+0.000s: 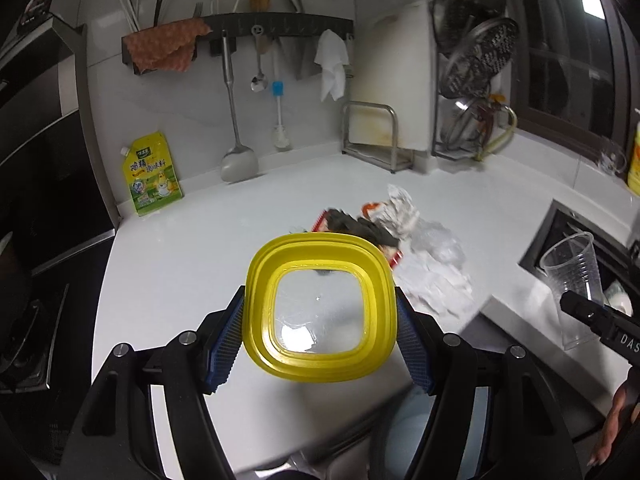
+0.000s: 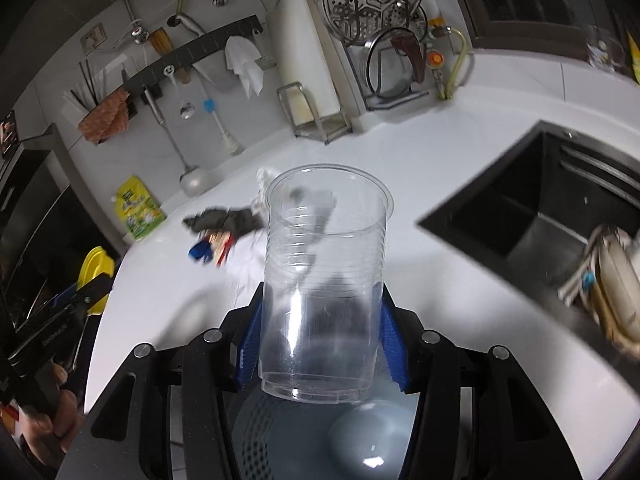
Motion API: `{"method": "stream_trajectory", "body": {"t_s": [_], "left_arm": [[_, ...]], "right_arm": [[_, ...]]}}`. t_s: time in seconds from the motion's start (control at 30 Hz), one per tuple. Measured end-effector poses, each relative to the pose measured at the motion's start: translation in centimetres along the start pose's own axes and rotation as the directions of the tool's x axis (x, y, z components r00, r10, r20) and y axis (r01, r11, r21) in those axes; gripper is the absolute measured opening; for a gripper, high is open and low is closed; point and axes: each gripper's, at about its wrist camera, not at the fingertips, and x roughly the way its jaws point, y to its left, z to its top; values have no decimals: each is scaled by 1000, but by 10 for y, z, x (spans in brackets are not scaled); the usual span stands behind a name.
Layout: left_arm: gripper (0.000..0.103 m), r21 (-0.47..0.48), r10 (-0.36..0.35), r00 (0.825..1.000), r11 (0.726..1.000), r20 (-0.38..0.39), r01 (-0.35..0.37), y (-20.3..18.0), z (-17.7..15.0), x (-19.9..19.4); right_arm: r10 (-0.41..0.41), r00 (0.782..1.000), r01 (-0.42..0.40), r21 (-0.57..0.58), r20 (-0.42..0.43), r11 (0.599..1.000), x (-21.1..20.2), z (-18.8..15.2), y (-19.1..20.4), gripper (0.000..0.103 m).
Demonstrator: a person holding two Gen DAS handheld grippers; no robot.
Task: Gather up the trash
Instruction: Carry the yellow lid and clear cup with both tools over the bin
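My left gripper [image 1: 320, 332] is shut on a yellow-rimmed square lid [image 1: 320, 310] with a clear middle, its blue pads [image 1: 226, 344] pressing both sides, held above the white counter [image 1: 180, 272]. A clear plastic cup [image 2: 324, 280] stands upright in my right gripper [image 2: 322, 348], which is shut on its lower part. The cup [image 1: 572, 276] and lid [image 2: 94, 276] also appear in each other's views. Past both, a pile of trash [image 1: 384, 228] lies on the counter: dark wrappers [image 2: 228, 220], crumpled white paper and clear film.
A black sink [image 2: 532, 216] with dishes opens at the right. A yellow seasoning pouch [image 1: 154, 176] leans on the back wall under a rail of hanging utensils. A cutting-board stand [image 1: 376, 136] and pot-lid rack [image 1: 472, 80] stand behind. A grey bin [image 2: 320, 436] sits below the counter edge.
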Motion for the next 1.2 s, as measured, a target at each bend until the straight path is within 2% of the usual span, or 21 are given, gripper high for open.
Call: {"method": "stream_trajectory", "body": {"t_s": [0.2,0.33,0.47,0.57,1.2], "left_arm": [[67,29,-21,1000,999,-4,21,-24,-38,-22],[67,13,-44,998,999,-35,44,-32,-58,-25],[67,11,-52,998,999,-43,52,-40,-73,-28],[67,9,-69,996,998,-52,69,-45,-81,-30],[68,20,-140,974,989,-179,146,-82,-124,-11]], "right_arm": [[-20,1000,20,7,-20,1000,-23,-37,-3,50],[-59,998,58,-29,-34,998,-30,-61,-4,51],[-64,997,63,-40,-47,997,-35,-81,-7,51],[-88,995,85,-62,-48,994,-37,-89,-7,51],[-83,987,75,-56,-138,996,-32,-123,-20,52]]}}
